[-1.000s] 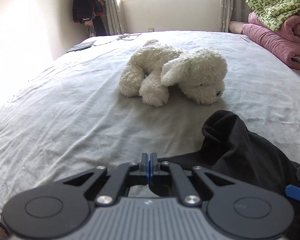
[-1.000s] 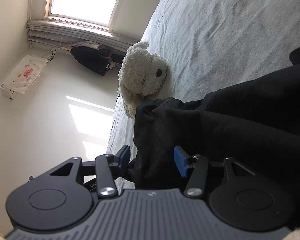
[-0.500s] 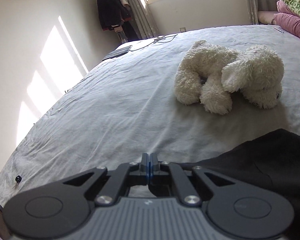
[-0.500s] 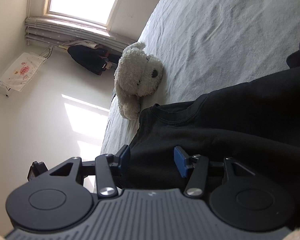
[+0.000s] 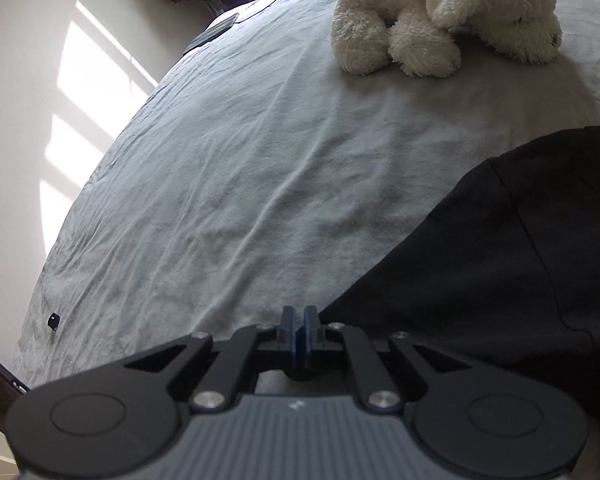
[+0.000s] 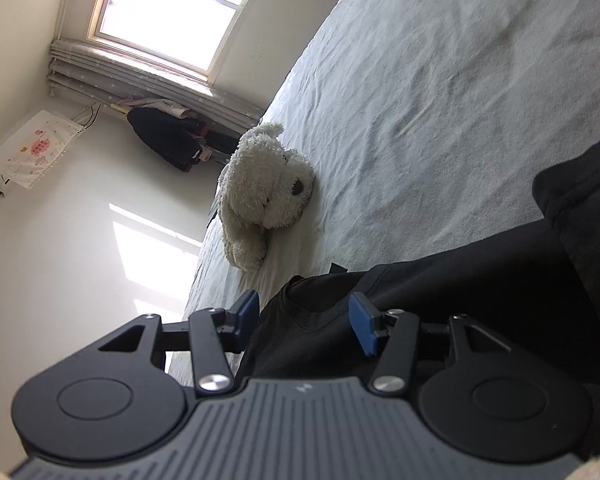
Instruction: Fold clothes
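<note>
Nearest of all, the left gripper tilts down over the bed, its blue-lined fingers standing almost together with only a thin slit between them; the jaws have just been opening a little, and whether any cloth is still caught in the slit cannot be told, though the corner of the black garment reaches right up to their tips. The right gripper has its jaws spread about halfway, and the garment's neckline lies in the gap between the two blue pads without either pad clearly pressing on it. From there the black garment spreads flat across the near right part of the pale grey bedsheet, with a thicker fold of it bunched at the right edge of the right wrist view. Farther up the wrinkled sheet, well apart from the garment, a white plush dog lies on its side. Beyond it, near the far edge of the bed, rest a dark flat device and a cable. Against the far wall, dark clothes hang beside grey curtains under a bright window, and patches of sunlight fall on the cream wall.
</note>
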Available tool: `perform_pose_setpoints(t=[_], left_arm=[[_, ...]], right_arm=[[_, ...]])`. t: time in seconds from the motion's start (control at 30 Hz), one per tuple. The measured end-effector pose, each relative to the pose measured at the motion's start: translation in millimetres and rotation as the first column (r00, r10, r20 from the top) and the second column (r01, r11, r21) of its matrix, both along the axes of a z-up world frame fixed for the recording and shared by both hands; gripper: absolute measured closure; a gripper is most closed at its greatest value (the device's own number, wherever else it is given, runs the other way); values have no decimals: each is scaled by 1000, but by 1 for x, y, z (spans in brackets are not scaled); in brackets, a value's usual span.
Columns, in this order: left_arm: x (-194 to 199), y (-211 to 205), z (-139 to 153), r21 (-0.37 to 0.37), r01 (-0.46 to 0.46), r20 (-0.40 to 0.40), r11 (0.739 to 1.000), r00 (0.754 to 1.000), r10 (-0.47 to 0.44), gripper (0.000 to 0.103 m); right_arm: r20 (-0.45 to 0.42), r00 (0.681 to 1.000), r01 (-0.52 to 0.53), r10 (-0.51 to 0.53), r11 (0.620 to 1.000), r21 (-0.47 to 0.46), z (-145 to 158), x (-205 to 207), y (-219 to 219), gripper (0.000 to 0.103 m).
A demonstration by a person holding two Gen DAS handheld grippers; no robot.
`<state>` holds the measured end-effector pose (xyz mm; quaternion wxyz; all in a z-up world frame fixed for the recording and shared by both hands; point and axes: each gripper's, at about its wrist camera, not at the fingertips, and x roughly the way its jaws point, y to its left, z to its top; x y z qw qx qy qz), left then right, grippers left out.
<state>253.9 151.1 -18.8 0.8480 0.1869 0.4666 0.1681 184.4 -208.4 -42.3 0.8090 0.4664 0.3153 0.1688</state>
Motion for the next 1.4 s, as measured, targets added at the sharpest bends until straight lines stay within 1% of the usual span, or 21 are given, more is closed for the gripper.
perform_pose_setpoints(t=[0.07,0.1,0.13,0.17,0.23,0.3,0.37,0.43,0.5,0.6,0.7,0.8,0.87,0.9,0.97,1.0,1.1,1.2,1.23,1.3,1.4], left_arm=[[2,-8,14,-50,7,56,999,998,-4,75],[3,-13,20,-72,14,89,997,996,-7,57],[4,-19,25,-87,21,120,996,993,-11,48],[5,-25,28,-105,32,150,994,988,-16,46],[8,-38,30,-155,64,202,986,979,-32,43],[12,-49,26,-226,108,247,968,968,-50,44],[16,-58,16,-308,150,285,940,957,-59,45],[19,-65,5,-379,188,325,906,944,-60,51],[21,-67,-8,-422,211,360,882,932,-51,51],[20,-62,-35,-480,218,395,849,918,-12,51],[14,-56,-42,-505,249,440,826,898,-2,52],[20,-55,-40,-513,251,425,821,905,-11,51],[21,-56,-39,-509,253,419,823,908,-20,51],[21,-55,-38,-512,251,415,822,910,-19,51],[21,-51,-38,-528,251,412,811,911,-14,51],[20,-49,-38,-536,251,410,806,912,-11,51],[20,-40,-36,-592,250,401,767,916,12,50],[20,-35,-35,-631,262,392,730,920,8,38],[19,-35,-34,-638,264,390,723,921,8,36],[19,-36,-34,-644,264,389,718,921,10,34],[19,-37,-34,-637,268,393,723,919,5,34]], right_arm=[[-1,1000,10,-10,1000,-18,0,2,-3,48],[-1,1000,15,-15,1000,-27,-1,2,-5,48],[1,1000,22,-22,999,-34,0,3,-6,48],[3,1000,30,-30,999,-40,0,3,-7,48],[8,999,43,-43,997,-57,1,3,-10,47],[12,999,52,-51,996,-77,2,3,-11,46],[18,998,61,-60,992,-110,3,3,-11,46],[31,997,75,-71,984,-158,5,4,-10,46],[47,996,87,-79,972,-218,6,5,-9,46],[78,992,121,-101,937,-328,9,6,-6,46],[111,986,157,-120,887,-434,12,8,-3,45],[132,977,211,-164,774,-597,9,11,2,44],[136,973,231,-188,716,-659,6,14,2,44],[132,972,230,-193,695,-681,4,16,1,44],[130,970,237,-207,673,-701,2,17,-1,44],[125,970,235,-210,665,-709,1,19,-2,44],[97,974,209,-204,653,-728,2,20,-2,44],[53,988,135,-142,657,-742,8,16,1,38],[37,993,100,-110,662,-742,10,16,2,38],[-9,999,27,-51,667,-744,9,23,2,38],[-7,997,-53,71,674,-737,10,32,12,38]])
